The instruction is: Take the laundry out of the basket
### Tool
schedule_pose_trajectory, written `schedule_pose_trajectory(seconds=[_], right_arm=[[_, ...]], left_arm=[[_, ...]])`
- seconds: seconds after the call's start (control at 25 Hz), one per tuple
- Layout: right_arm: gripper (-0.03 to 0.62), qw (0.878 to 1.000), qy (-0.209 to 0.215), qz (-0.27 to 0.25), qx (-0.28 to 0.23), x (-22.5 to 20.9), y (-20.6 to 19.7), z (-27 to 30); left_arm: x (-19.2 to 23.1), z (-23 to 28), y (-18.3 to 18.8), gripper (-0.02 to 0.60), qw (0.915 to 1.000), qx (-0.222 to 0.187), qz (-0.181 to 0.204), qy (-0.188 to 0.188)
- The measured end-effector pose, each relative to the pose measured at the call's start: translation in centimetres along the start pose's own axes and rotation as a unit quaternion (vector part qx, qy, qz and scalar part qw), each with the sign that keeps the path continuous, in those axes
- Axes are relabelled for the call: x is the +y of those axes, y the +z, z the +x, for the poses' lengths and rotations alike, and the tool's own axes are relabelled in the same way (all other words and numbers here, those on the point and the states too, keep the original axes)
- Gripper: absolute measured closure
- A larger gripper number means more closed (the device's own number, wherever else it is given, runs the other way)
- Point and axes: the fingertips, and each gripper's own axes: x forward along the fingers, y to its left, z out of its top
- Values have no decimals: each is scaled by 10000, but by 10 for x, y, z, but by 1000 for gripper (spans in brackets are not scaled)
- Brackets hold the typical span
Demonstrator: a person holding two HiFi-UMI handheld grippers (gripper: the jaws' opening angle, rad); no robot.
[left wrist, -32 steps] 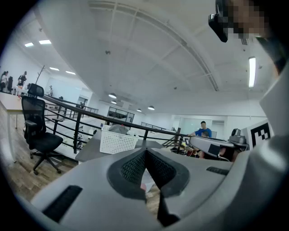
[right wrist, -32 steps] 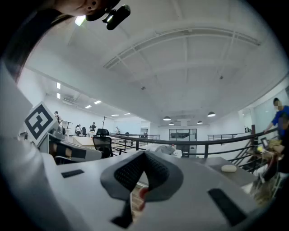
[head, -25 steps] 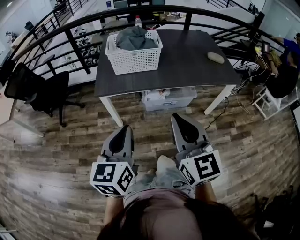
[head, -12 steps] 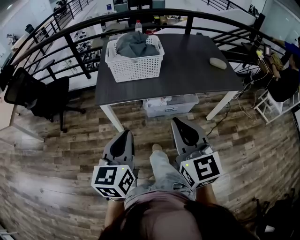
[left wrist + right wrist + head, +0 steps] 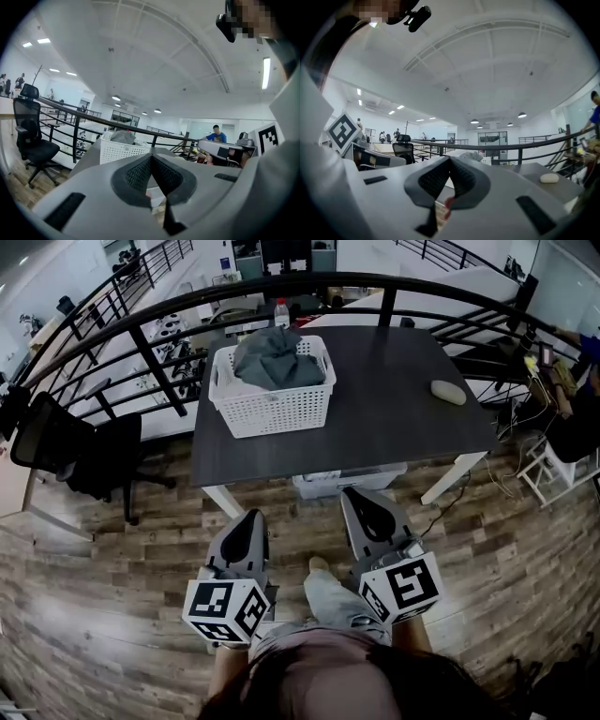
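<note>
A white slatted laundry basket stands on the far left part of a dark grey table, heaped with grey laundry. Both grippers are held low over the wooden floor, short of the table's near edge and well apart from the basket. My left gripper is shut with nothing in it, and so is my right gripper. In the left gripper view the basket and the laundry show beyond the shut left gripper. The right gripper view has the laundry just past the shut right gripper.
A small pale lump lies on the table's right side. A bottle stands behind the basket. A clear plastic bin sits under the table. A black office chair is at the left, a curved black railing behind, a seated person at the right.
Both grippers have moved forward over the floor toward the table. The table and basket now sit lower and nearer in the head view. Both jaws stayed shut.
</note>
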Motion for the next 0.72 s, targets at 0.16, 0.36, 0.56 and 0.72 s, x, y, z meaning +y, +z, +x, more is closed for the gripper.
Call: schedule_pose_trajectory(seconds=[0.16, 0.36, 0.56, 0.72], right_arm=[[579, 10000, -4, -37, 36, -24, 2, 28], [579, 9999, 107, 96, 26, -49, 6, 55], [577, 9998, 173, 101, 35, -75, 11, 82], [577, 9995, 219, 211, -43, -98, 13, 95]], left_arm=[[5, 37, 11, 583, 10000, 43, 69, -54], [6, 73, 27, 583, 9999, 8, 126, -56], [5, 111, 36, 583, 9998, 45, 153, -84], [2, 137, 41, 583, 9998, 13, 161, -85]])
